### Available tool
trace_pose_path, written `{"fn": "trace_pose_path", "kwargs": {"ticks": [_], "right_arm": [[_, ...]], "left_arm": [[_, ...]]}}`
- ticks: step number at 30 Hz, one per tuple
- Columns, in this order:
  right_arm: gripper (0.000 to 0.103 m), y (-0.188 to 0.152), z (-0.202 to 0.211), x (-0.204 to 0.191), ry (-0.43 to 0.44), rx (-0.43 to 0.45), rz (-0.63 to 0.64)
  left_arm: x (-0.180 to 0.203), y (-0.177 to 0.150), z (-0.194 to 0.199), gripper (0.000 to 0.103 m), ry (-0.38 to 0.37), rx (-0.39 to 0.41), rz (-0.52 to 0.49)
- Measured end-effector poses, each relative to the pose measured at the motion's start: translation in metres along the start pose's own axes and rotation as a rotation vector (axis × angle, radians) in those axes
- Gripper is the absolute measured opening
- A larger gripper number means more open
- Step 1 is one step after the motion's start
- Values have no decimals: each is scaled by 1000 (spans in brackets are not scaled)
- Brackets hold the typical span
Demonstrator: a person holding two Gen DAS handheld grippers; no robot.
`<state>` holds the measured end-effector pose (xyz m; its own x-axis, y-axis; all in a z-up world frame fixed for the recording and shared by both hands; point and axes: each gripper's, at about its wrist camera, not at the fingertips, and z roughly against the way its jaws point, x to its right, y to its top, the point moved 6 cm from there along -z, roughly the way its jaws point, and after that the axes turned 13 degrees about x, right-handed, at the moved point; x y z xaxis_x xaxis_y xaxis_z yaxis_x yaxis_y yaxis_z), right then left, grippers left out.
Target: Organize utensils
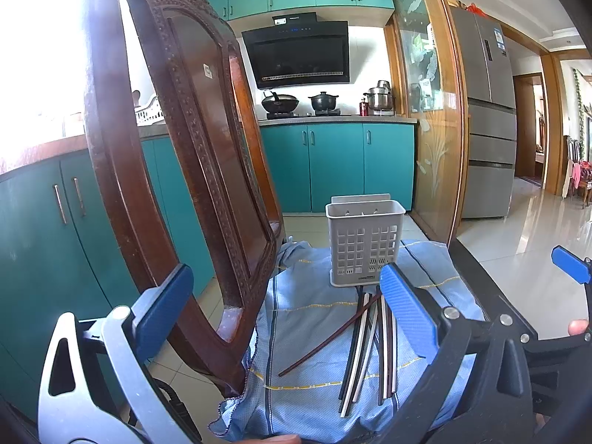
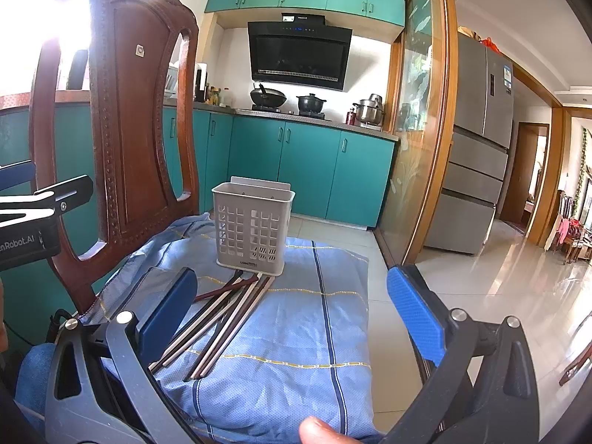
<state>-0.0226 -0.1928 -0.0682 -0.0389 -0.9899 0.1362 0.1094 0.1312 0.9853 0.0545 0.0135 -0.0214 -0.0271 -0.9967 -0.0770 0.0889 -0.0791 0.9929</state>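
A grey perforated utensil holder (image 1: 364,242) (image 2: 252,229) stands upright on a blue checked cloth (image 1: 310,336) (image 2: 296,329). Several chopsticks (image 1: 364,340) (image 2: 225,318), black, white and dark brown, lie loose on the cloth just in front of the holder. My left gripper (image 1: 285,310) is open and empty, hovering above the chopsticks' near ends. My right gripper (image 2: 292,314) is open and empty, above the cloth to the right of the chopsticks. The right gripper's blue finger also shows at the right edge of the left wrist view (image 1: 569,262).
A carved dark wooden chair back (image 1: 177,155) (image 2: 114,129) rises close on the left of the cloth. Teal kitchen cabinets (image 2: 307,162), a stove with pots, a glass sliding door (image 2: 418,140) and a fridge stand behind. Tiled floor lies to the right.
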Motion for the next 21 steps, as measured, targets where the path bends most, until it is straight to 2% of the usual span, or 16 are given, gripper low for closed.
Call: {"fn": "trace_pose_path", "kwargs": {"ticks": [21], "right_arm": [[100,1,0,-1,0,1,1]], "left_arm": [[2,-1,0,100,-1,1,-5]]}}
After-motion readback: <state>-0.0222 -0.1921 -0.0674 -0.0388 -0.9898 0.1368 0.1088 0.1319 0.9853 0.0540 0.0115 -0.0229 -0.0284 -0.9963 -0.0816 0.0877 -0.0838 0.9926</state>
